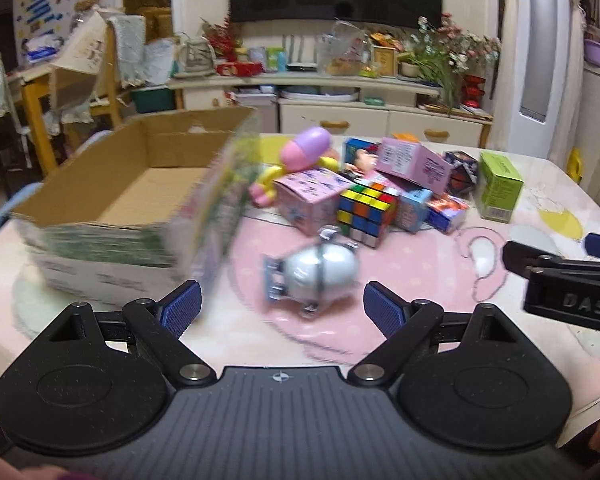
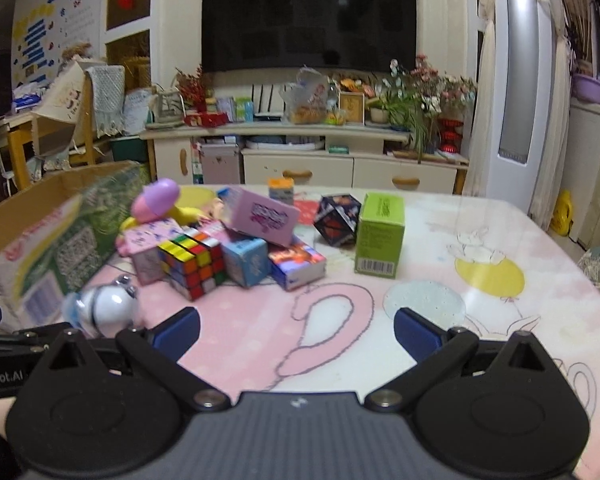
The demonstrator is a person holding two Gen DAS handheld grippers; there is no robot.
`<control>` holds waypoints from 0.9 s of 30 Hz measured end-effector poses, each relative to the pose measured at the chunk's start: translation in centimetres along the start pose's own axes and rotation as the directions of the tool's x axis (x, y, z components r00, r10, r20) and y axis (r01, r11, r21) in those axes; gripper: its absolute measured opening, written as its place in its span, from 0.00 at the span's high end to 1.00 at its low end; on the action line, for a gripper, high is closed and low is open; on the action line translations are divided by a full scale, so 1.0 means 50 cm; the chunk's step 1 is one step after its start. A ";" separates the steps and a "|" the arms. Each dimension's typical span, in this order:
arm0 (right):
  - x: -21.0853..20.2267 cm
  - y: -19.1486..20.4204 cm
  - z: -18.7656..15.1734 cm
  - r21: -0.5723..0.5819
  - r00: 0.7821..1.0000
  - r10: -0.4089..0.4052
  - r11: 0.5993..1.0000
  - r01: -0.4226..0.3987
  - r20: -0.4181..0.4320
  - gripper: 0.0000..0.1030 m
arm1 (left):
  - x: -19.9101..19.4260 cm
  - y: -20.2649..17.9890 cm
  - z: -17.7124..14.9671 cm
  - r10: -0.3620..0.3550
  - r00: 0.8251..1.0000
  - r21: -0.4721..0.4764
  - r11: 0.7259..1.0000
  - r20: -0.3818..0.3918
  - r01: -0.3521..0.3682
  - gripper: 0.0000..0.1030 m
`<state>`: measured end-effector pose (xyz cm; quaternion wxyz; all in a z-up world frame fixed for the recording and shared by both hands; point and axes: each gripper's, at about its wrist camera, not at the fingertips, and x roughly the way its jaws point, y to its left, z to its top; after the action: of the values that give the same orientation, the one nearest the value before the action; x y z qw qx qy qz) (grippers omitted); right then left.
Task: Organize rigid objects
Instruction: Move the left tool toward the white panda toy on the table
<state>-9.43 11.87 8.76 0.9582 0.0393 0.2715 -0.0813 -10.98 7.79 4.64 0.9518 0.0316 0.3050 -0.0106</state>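
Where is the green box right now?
The green box stands upright at the pile's right edge in both views, beside the dark patterned cube.

Your left gripper (image 1: 282, 310) is wide open, its two blue pads (image 1: 182, 308) far apart with nothing between them. Your right gripper (image 2: 296, 330) is wide open too and holds nothing. It sits to the right of the left one, and both point forward, low over the table.
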 end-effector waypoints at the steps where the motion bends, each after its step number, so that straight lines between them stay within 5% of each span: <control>1: -0.010 0.009 0.003 -0.005 1.000 0.006 1.000 -0.006 0.007 0.01 | -0.007 0.009 -0.001 0.007 1.000 -0.004 1.000 0.006 -0.007 0.00; 15: -0.126 0.129 0.038 -0.063 0.989 0.120 0.991 -0.115 0.084 0.01 | -0.077 0.066 -0.006 0.100 0.991 -0.067 0.993 0.087 -0.094 0.00; 27: -0.182 0.182 0.035 -0.142 0.974 0.191 0.975 -0.174 0.121 0.01 | -0.101 0.030 -0.025 0.141 0.980 -0.100 0.987 0.140 -0.128 0.00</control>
<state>-14.54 21.84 15.32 0.9781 -0.0040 0.2068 0.0225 -15.75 9.39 6.66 0.9705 0.0083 0.2317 0.0653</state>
